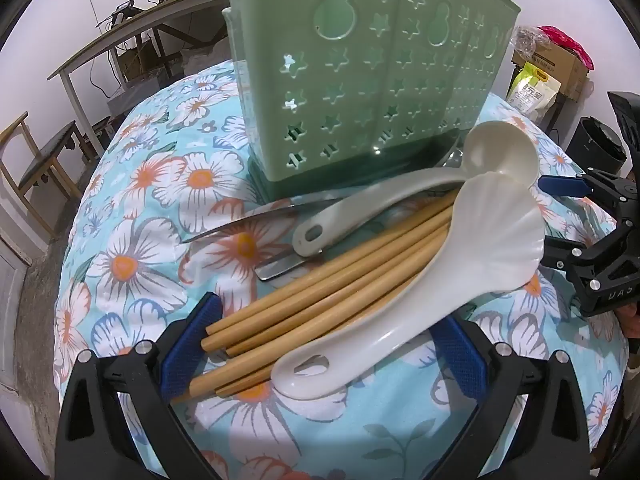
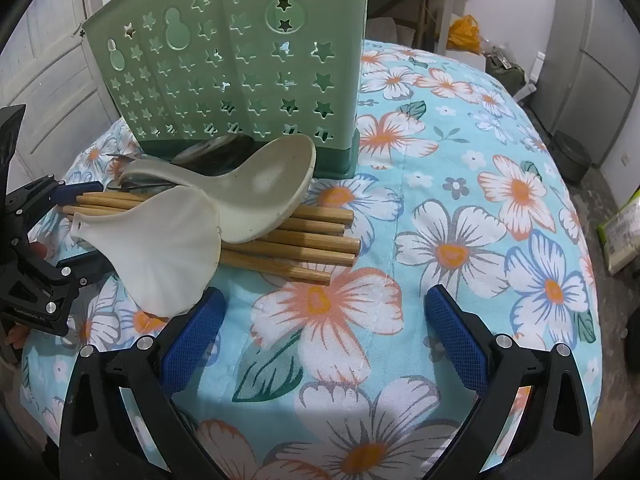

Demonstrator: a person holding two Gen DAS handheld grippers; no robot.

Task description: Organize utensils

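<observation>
A blue cloth with big white and orange flowers [image 2: 460, 208] covers the surface. In the left view, a long wooden bench [image 1: 132, 36] stands by the white wall, with small boxes and wires on top. A wooden chair with a dark seat [image 1: 40, 156] is near the left edge. On the right, a cardboard box [image 1: 560, 64] has a pink thing on it, and a yellow-green bag [image 1: 530, 88] leans beside it. In the right view, a white door [image 2: 52, 76] is at the back left, an orange bag [image 2: 464, 34] sits far back, and a dark round bin [image 2: 570, 158] stands on the floor.
</observation>
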